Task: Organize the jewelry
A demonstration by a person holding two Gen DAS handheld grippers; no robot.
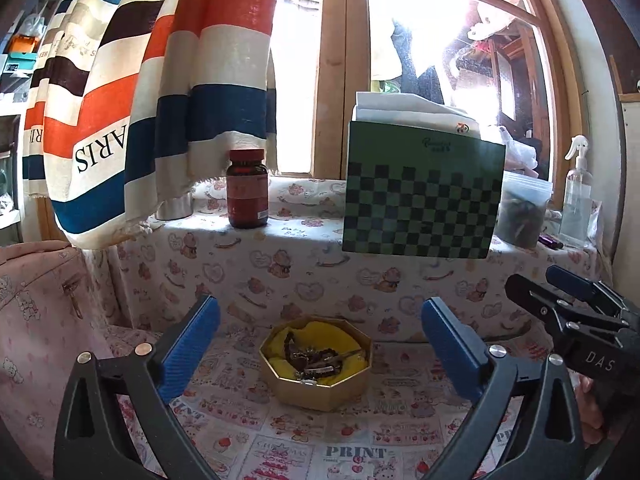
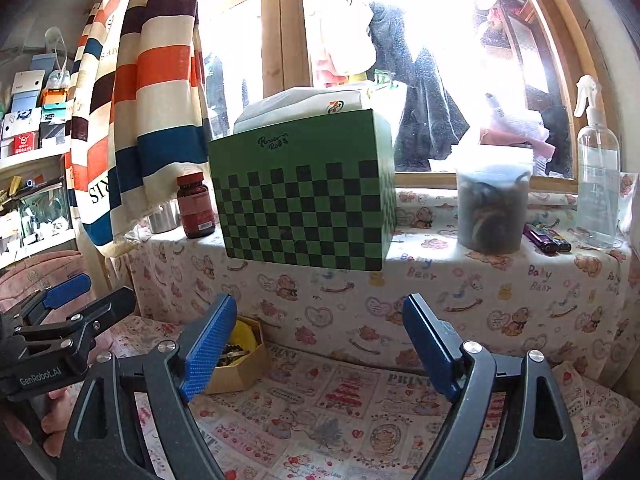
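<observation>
An open gold octagonal box (image 1: pixel 320 390) with yellow lining sits on the printed cloth and holds a tangle of jewelry (image 1: pixel 314 360). My left gripper (image 1: pixel 320 346) is open and empty, its blue pads wide apart on either side of the box, above and short of it. My right gripper (image 2: pixel 316 350) is open and empty, to the right of the box (image 2: pixel 236 374), which is partly hidden behind its left finger. The jewelry (image 2: pixel 230 352) barely shows there. Each gripper also appears at the edge of the other's view.
A raised ledge under the same cloth carries a green checkered box (image 2: pixel 304 208), a red-brown bottle (image 1: pixel 247 190), a metal cup (image 1: pixel 174 208), a plastic container (image 2: pixel 492 208), lighters (image 2: pixel 546 238) and a spray bottle (image 2: pixel 598 168). A striped curtain (image 1: pixel 160 92) hangs left. A pink cushion (image 1: pixel 44 320) lies left.
</observation>
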